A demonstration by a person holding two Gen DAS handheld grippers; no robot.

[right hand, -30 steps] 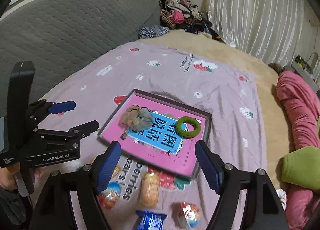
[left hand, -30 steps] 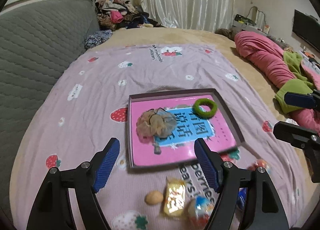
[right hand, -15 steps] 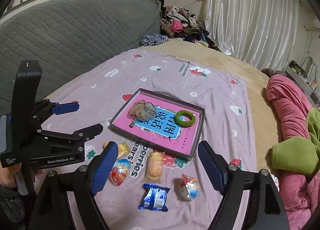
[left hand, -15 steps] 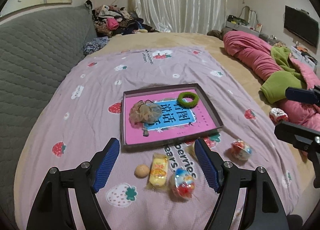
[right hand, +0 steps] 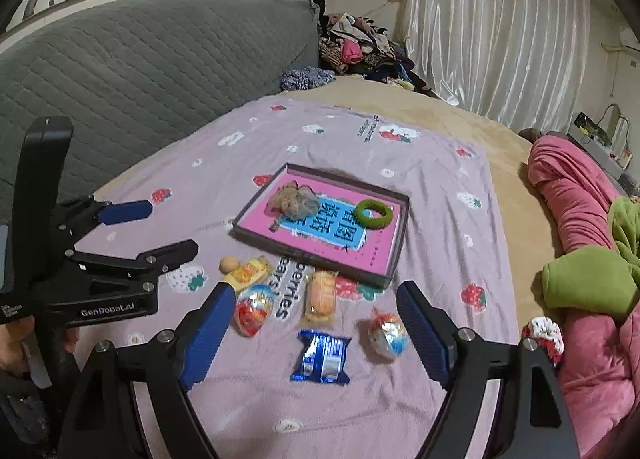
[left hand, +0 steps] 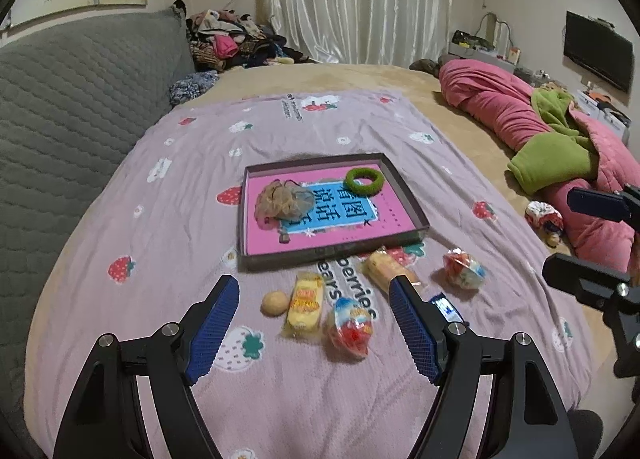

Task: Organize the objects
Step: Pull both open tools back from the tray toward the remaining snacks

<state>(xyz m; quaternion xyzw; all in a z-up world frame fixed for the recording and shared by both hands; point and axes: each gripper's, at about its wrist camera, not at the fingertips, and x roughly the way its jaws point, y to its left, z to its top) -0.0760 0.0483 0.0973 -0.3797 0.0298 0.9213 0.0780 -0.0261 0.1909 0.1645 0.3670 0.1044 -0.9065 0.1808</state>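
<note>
A shallow tray (left hand: 332, 253) (right hand: 316, 255) with a pink and blue base lies on the lilac strawberry blanket (left hand: 192, 195). In it are a beige scrunchie (left hand: 284, 201) (right hand: 294, 199) and a green hair ring (left hand: 364, 181) (right hand: 374, 213). Several snacks lie in front of it: a round biscuit (left hand: 275, 302), a yellow packet (left hand: 306, 305), an orange cake packet (right hand: 320, 297), two egg-shaped wrappers (right hand: 254, 309) (right hand: 388, 333) and a blue packet (right hand: 322, 355). My left gripper (left hand: 314, 291) (right hand: 168, 229) hangs open above the near snacks. My right gripper (right hand: 316, 291) (left hand: 572, 239) is open too, holding nothing.
A red and white scrunchie (right hand: 542, 333) (left hand: 544, 219) lies off the blanket on the right, next to a pink quilt (left hand: 504, 115) and a green cloth (left hand: 556, 159). A grey padded headboard (right hand: 140, 71) runs along the left. Clothes (left hand: 228, 43) are piled at the far end.
Both grippers have drawn back from the tray, so it looks smaller and all the snacks in front of it have come into view. The right jaws stand slightly wider.
</note>
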